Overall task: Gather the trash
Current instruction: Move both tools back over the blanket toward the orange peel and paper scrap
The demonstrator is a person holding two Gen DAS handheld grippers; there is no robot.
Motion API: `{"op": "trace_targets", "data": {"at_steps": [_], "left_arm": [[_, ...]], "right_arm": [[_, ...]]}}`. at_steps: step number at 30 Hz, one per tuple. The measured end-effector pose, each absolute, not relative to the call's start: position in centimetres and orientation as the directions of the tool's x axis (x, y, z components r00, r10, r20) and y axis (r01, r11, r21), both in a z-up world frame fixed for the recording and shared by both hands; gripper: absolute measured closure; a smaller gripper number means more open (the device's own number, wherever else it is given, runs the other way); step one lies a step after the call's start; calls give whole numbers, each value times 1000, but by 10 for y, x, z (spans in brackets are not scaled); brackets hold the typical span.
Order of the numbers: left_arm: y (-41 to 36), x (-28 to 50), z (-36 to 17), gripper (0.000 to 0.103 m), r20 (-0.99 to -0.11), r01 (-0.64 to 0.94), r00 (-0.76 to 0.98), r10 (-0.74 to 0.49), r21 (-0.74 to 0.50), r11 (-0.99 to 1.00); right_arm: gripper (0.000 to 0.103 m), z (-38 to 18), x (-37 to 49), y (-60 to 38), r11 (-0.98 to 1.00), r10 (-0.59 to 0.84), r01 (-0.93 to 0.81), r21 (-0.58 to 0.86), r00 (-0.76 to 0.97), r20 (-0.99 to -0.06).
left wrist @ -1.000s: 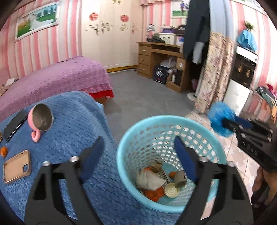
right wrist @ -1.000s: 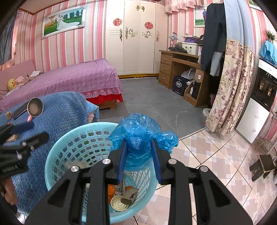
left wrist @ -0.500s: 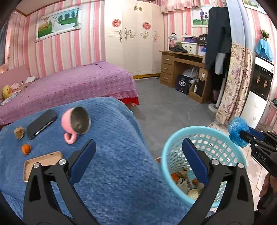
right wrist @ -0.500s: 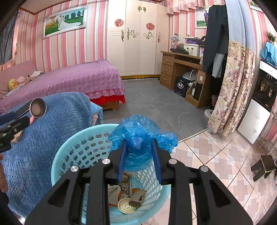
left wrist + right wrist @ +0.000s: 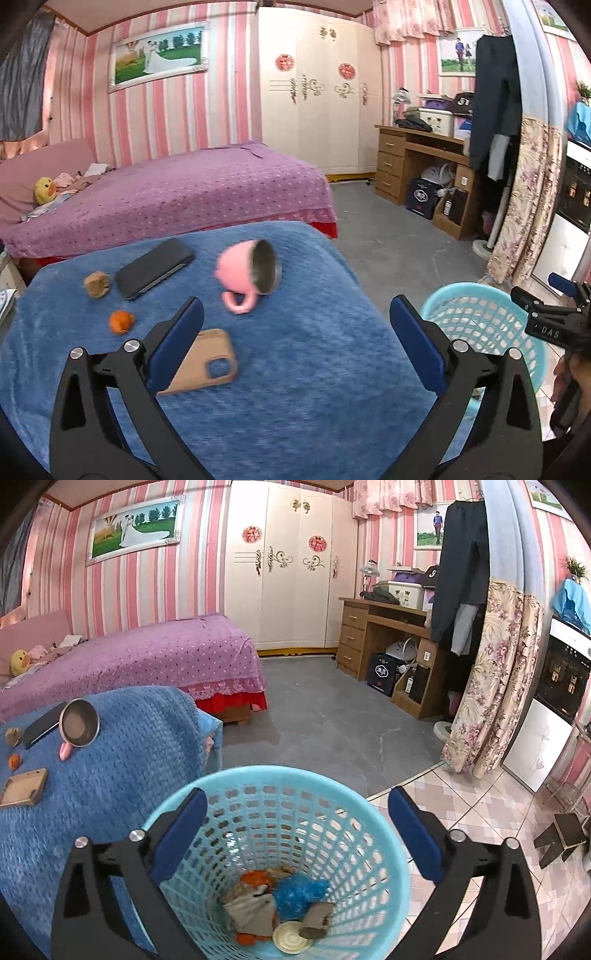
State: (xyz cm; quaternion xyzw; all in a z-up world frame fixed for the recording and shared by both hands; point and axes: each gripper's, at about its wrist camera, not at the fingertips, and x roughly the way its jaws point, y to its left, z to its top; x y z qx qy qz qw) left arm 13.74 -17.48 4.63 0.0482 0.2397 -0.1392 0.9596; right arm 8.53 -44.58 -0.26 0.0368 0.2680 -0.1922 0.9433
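Observation:
My right gripper (image 5: 297, 797) hangs over the light blue basket (image 5: 280, 775), its jaws opening wide with nothing between them. The crumpled blue plastic bag (image 5: 299, 893) lies at the basket's bottom among paper, orange peel and a tin lid. My left gripper (image 5: 295, 310) is open and empty above the blue blanket (image 5: 314, 369). On the blanket, ahead and to the left, lie an orange scrap (image 5: 120, 321) and a brown lump (image 5: 96, 283). In the left wrist view the basket (image 5: 476, 291) stands at the right, with the right gripper (image 5: 546, 317) over it.
A pink cup (image 5: 247, 273) lies on its side on the blanket, beside a black phone (image 5: 153, 267) and a tan phone case (image 5: 207, 363). A purple bed (image 5: 177, 192) stands behind. A wooden desk (image 5: 384, 635) and a floral curtain (image 5: 491, 679) line the right.
My right gripper opened and the blue bag dropped into the basket. My left gripper swung left from over the basket to over the blanket.

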Motion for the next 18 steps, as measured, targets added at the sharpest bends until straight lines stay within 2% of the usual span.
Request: {"op": "trace_targets", "data": {"at_steps": [8, 18], "left_arm": [[-108, 153, 51, 6, -472, 193, 872, -132, 85, 977], [-8, 173, 44, 6, -475, 20, 880, 26, 92, 996]], "right_arm": [[5, 0, 119, -398, 945, -296, 327, -34, 801, -521], [5, 3, 160, -314, 982, -176, 187, -32, 836, -519]]}}
